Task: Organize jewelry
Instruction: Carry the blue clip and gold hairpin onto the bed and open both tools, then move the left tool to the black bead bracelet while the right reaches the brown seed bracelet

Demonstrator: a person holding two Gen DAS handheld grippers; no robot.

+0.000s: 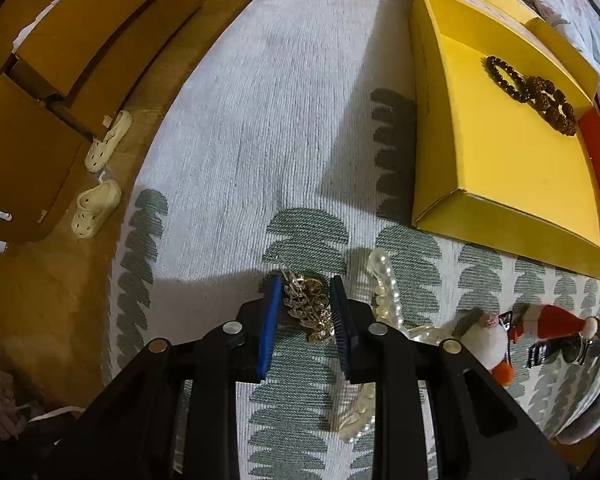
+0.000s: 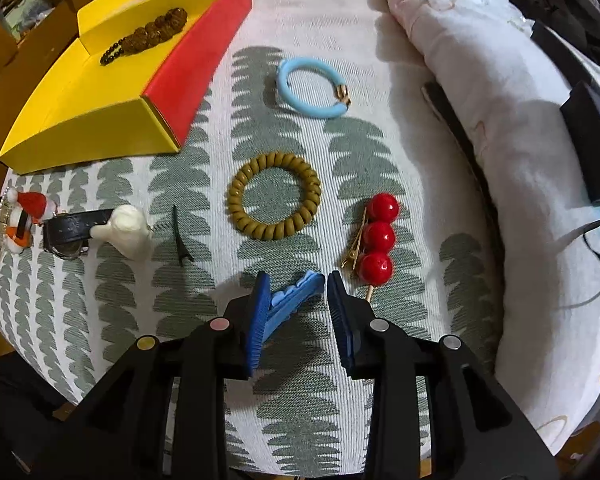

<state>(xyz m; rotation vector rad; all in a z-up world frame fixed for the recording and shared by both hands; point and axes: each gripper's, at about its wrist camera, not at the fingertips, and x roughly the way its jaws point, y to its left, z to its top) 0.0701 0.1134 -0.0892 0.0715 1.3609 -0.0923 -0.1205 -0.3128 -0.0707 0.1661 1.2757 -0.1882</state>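
Woven leaf-print cloth; L jaws straddle gold filigree brooch, R jaws open round blue plastic clip

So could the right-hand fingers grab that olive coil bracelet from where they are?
Probably, but not straight away. The coil bracelet lies in the open with nothing on it, but a blue clip sits between the right fingers and would have to be cleared first.

The gold filigree hair ornament lies flat on the patterned bedspread. A pearl necklace lies in a loose curve just beside it. The yellow box stands open nearby and contains two dark beaded bracelets. The light-blue hair clip lies diagonally on the bedspread, near the red three-ball hairpin, the olive spiral hair tie and the pale-blue bangle.
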